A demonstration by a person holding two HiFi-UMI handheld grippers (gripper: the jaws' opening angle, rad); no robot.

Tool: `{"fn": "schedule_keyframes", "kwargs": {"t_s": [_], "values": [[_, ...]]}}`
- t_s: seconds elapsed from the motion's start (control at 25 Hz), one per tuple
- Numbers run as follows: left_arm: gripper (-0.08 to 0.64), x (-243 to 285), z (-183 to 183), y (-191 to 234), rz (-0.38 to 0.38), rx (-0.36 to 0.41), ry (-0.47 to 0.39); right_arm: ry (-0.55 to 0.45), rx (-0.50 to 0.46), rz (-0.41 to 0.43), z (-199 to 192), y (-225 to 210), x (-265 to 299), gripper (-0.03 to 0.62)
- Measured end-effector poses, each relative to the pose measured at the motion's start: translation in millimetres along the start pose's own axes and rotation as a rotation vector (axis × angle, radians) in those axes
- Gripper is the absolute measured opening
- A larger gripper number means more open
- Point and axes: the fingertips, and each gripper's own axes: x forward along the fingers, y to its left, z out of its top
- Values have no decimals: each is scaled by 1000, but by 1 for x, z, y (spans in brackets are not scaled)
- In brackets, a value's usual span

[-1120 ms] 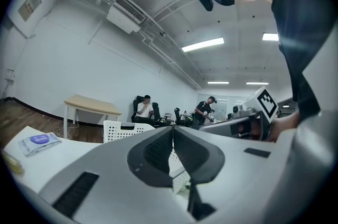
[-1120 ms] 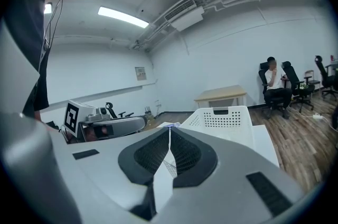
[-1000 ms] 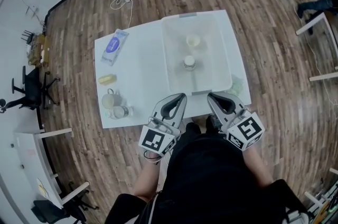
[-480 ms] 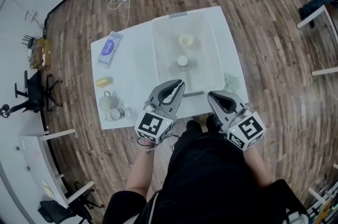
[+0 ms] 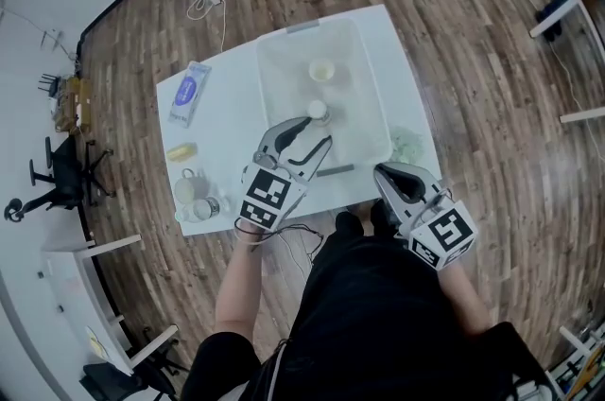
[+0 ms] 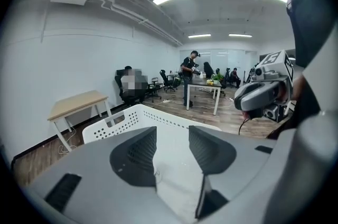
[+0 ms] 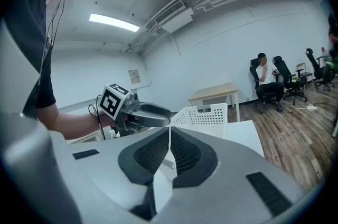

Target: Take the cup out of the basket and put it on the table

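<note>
Head view, small pale cup [image 5: 321, 69] in white basket [image 5: 264, 83], left claw [image 5: 319, 130] just opening, empty, right claw [image 5: 382, 172] closed.

Perforated white plastic basket [image 6: 121, 121], wood-plank floor [image 5: 473, 59]

Person's left gripper [image 5: 317, 132] reaches out far ahead on a bare left forearm [image 5: 236, 281], tipped slightly downward. Its fingers [image 6: 138, 153] stand apart and have just been opening, nothing between them. Right gripper [image 5: 386, 172] held near the body at right, roughly level, fingers [image 7: 185, 154] pressed together.
</note>
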Motion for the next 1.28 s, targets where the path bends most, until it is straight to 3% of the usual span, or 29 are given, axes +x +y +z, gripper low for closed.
{"fn": "schedule_keyframes", "kwargs": {"t_s": [0.36, 0.52, 1.28], "values": [[250, 39, -34, 7, -13, 132, 244, -4, 7, -20, -1, -5, -6, 26], [276, 56, -46, 6, -26, 135, 318, -6, 18, -41, -3, -11, -13, 26], [310, 124, -114, 33, -68, 330, 742, -6, 74, -90, -17, -40, -36, 26]]}}
